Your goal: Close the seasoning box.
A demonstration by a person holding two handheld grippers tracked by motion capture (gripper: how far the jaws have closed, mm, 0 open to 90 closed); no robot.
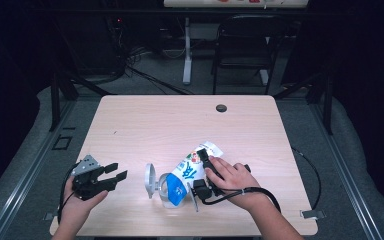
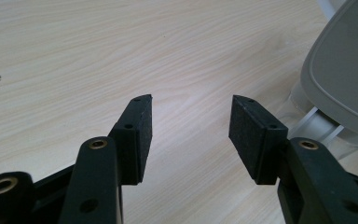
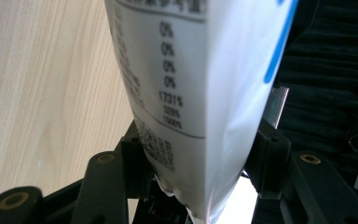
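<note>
The right gripper (image 1: 205, 175) clamps the white bag (image 1: 192, 167), which stretches toward ten o'clock from its jaws; the left gripper (image 1: 116, 174), at nine o'clock, gapes empty.

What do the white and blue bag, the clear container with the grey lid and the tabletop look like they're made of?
The bag: thin glossy plastic film, probably; it creases and shines between the right gripper pads. The container: see-through hard plastic, likely. Its grey lid: matte, smooth moulded plastic with raised lettering. The table: pale wood-grain surface, possibly laminate rather than solid wood.
</note>
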